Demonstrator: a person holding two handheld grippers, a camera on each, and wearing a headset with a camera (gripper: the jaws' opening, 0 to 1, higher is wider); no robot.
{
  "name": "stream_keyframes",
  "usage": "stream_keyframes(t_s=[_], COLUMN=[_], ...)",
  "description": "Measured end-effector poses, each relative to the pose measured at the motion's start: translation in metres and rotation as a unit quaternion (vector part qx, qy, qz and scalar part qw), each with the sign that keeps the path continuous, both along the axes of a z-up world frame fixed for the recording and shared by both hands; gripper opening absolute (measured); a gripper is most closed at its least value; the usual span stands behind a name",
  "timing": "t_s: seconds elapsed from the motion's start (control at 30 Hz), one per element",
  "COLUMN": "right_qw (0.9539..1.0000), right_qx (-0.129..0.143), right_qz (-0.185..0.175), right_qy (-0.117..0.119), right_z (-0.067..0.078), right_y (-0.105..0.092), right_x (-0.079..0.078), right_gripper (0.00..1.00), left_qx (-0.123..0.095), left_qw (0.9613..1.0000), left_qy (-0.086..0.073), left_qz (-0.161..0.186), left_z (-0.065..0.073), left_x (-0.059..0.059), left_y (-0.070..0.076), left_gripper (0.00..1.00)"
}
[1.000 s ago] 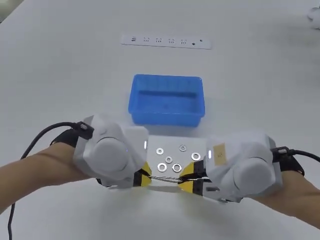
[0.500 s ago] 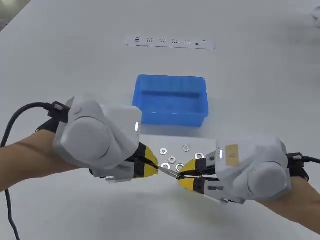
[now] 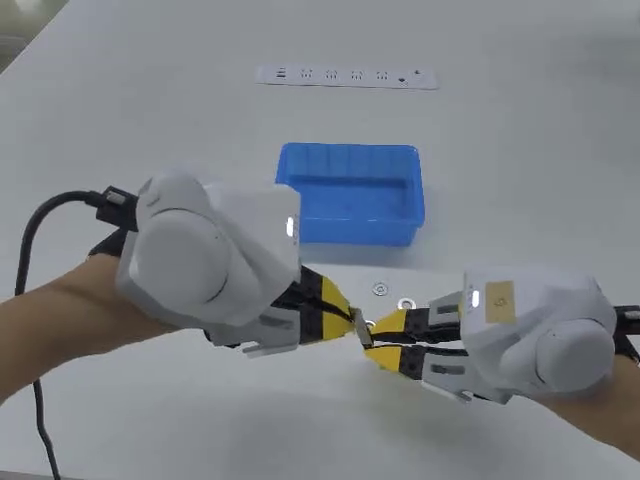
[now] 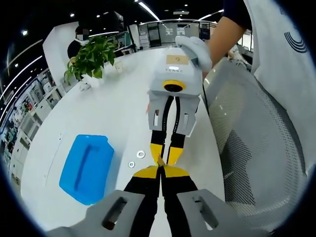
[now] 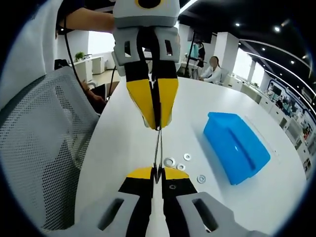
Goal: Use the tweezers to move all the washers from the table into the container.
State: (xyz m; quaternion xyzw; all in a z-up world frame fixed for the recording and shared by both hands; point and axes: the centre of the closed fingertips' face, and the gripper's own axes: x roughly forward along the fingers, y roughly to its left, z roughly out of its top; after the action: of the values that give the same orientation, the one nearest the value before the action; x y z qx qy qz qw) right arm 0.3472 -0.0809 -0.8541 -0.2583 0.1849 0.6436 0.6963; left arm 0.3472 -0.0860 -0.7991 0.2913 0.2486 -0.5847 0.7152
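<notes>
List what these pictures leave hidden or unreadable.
- Washers: head view, left gripper and right gripper cover some; full count unsure.
- Tweezers: head view, the jaws hide nearly all of them.
- Container: head view, near wall hides its front floor.
- Power strip: head view, markings too small.

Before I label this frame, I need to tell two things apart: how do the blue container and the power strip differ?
The container is blue, while the power strip is white. The container is an open bin with raised walls, while the power strip lies flat and thin. The container sits close to the washers, with the power strip beyond it. Both are rectangular and rest on the table, with their long sides running across the head view.
</notes>
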Motion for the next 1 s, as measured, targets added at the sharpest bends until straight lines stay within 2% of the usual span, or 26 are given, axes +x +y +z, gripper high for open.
stream_keyframes(t_s=[0.03,0.23,0.33,0.43,0.53,0.7,0.87,1.0], right_qw=[1.0,0.9999,0.9999,0.9999,0.9998,0.9998,0.9997,0.9998], right_qx=[0.002,0.009,0.011,0.014,0.017,0.016,0.023,0.017], right_qz=[-0.003,-0.009,-0.006,-0.005,-0.005,-0.007,-0.005,0.005], right_qy=[0.001,0.003,0.004,0.005,0.004,0.003,0.005,0.005], right_z=[0.0,0.001,0.001,0.001,0.003,0.003,0.007,0.001], right_y=[-0.001,-0.001,-0.002,0.0,0.002,0.002,0.008,0.012], right_x=[0.001,0.0,-0.002,-0.003,-0.003,-0.001,-0.003,-0.006], right_gripper=[0.06,0.06,0.06,0.06,0.06,0.06,0.06,0.06], left_qx=[0.0,-0.003,-0.018,-0.022,-0.028,-0.031,-0.043,-0.041], left_qw=[1.0,1.0,0.9997,0.9997,0.9996,0.9995,0.999,0.999], left_qy=[-0.003,0.003,0.011,0.009,0.005,0.008,0.012,0.015], left_qz=[-0.001,-0.002,0.011,0.01,0.003,-0.005,-0.01,-0.011], left_z=[0.0,-0.002,0.002,0.005,0.007,0.008,0.014,0.008], left_x=[0.001,0.0,0.003,0.002,0.001,-0.003,-0.007,-0.01], left_y=[-0.001,-0.004,-0.003,-0.004,-0.008,-0.009,-0.011,-0.008], left_gripper=[0.05,0.05,0.1,0.13,0.1,0.07,0.06,0.06])
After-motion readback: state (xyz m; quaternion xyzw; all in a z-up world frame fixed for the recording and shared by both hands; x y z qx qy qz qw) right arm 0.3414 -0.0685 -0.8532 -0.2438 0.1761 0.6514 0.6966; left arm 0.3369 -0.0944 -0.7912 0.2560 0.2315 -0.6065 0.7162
